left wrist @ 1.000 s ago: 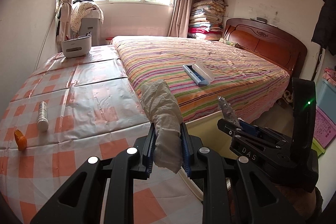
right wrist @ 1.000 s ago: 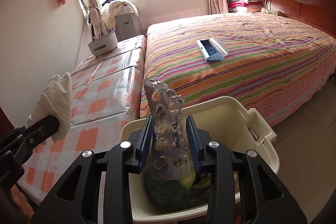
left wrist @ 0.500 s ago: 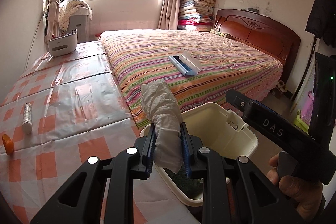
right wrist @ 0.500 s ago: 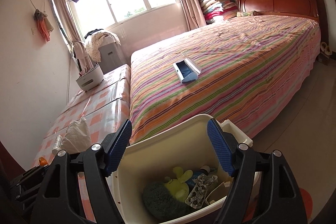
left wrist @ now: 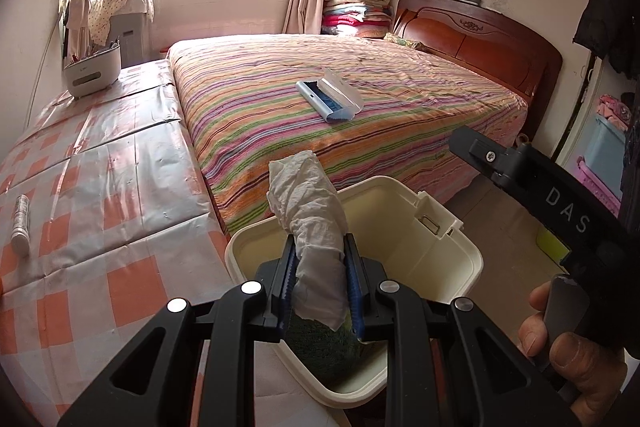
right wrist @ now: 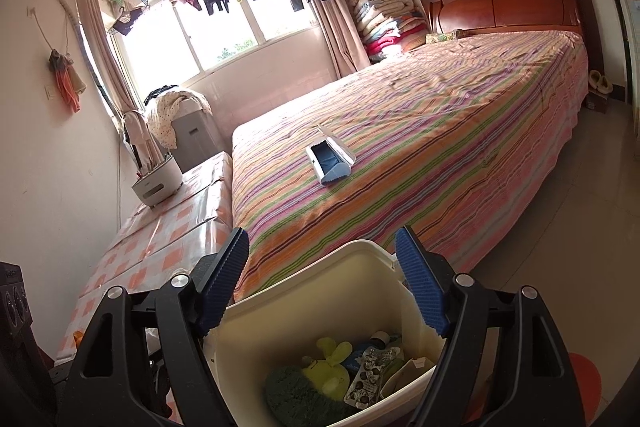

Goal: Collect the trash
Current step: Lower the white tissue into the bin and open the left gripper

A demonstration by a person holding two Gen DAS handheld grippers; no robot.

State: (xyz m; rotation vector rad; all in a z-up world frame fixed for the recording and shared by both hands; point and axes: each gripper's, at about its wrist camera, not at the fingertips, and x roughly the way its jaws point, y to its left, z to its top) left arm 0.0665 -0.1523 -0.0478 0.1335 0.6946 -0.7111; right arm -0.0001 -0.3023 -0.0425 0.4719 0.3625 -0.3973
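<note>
Now left gripper (left wrist: 320,281) clamps crumpled tissue (left wrist: 314,223) over cream bin (left wrist: 452,247); right gripper (right wrist: 324,283) jaws spread wide, empty, blister pack (right wrist: 370,373) lying in bin.

Black grippers (left wrist: 320,283), ribbed blue pads (right wrist: 420,287)

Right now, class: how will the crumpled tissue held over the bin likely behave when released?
The crumpled tissue looks soft and light: it may drift. Pinched by the left tool, it creases, so probably floppy. Unlikely to roll.
</note>
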